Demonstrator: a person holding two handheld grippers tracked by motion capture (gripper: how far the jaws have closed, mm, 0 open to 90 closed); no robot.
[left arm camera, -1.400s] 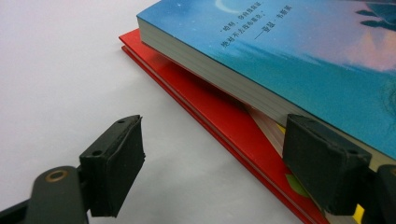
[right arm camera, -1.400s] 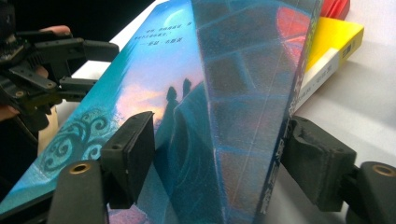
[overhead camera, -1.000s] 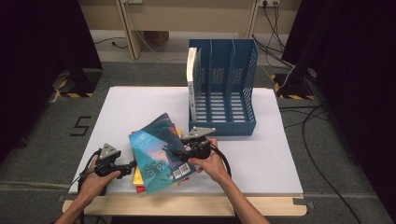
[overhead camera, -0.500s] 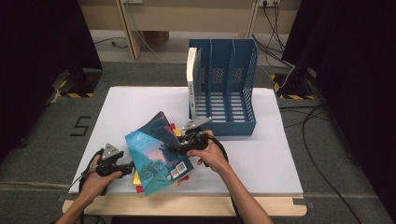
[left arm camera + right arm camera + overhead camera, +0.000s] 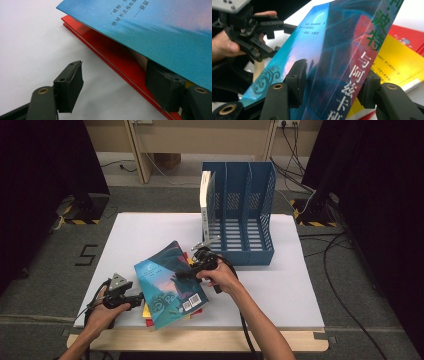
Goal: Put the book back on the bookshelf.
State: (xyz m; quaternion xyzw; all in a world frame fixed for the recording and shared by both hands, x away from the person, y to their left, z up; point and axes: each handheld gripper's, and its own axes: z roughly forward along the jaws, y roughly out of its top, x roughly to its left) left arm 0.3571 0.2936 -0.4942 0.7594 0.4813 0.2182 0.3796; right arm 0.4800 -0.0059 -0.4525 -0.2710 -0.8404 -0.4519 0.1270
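A blue paperback (image 5: 167, 287) is tilted up off a stack of a yellow and a red book (image 5: 147, 312) at the table's front. My right gripper (image 5: 182, 274) is shut on its spine edge; the spine (image 5: 332, 45) stands between the pads (image 5: 298, 77), and the jaws have just been opening a little around it. My left gripper (image 5: 140, 296) lies at the stack's left side. Its jaws have just been closing. One pad (image 5: 160, 87) is tucked under the blue cover (image 5: 162, 32) above the red book (image 5: 107, 47). The other pad (image 5: 71, 82) hangs free over the table.
A blue three-slot file holder (image 5: 250, 215) stands at the back of the white table (image 5: 280, 285), with a white book (image 5: 205, 202) upright in its left slot. The yellow book (image 5: 402, 60) lies under the raised one. The left hand and its gripper (image 5: 265, 27) sit beyond the blue book.
My right hand has moved away from the table's front edge, taking the blue book's spine side higher. The left hand has stayed where it was.
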